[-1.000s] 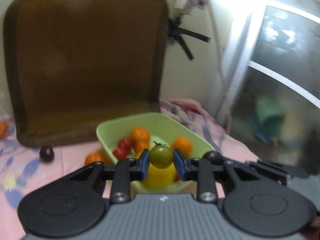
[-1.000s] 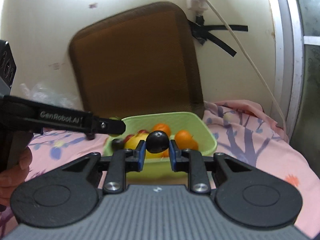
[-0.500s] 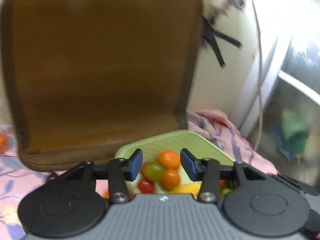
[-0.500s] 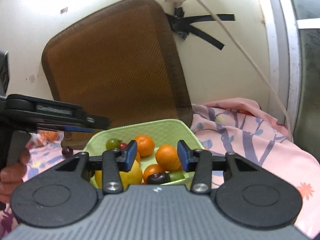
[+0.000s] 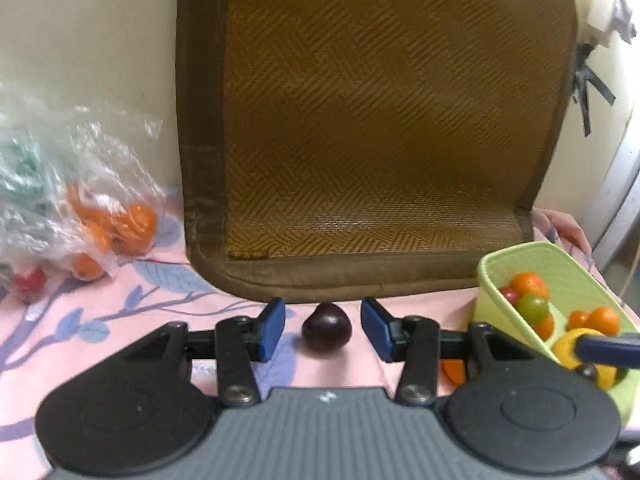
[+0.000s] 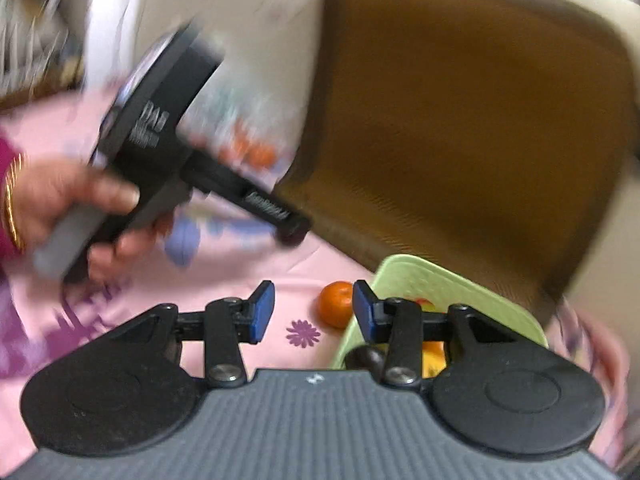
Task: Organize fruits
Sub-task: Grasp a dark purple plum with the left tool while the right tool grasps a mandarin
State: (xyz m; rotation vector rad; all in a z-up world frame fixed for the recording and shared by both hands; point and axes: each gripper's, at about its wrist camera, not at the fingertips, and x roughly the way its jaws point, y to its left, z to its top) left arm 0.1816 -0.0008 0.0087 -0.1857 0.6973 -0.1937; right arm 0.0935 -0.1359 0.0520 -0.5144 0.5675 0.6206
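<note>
Left hand-held gripper (image 5: 323,330) being held wide open, nothing gripped; green tomato (image 5: 531,309), pinched a second ago, now lying in green basket (image 5: 520,254). Dark plum (image 5: 326,330) being lined up between its blue pads on pink sheet (image 5: 120,320), not touched yet. Right hand-held gripper (image 6: 313,311) being held open too; its plum already dropped in basket. Small orange (image 6: 337,304) lying just ahead, beside basket. Two fruits sorted, two being gone for next.
</note>
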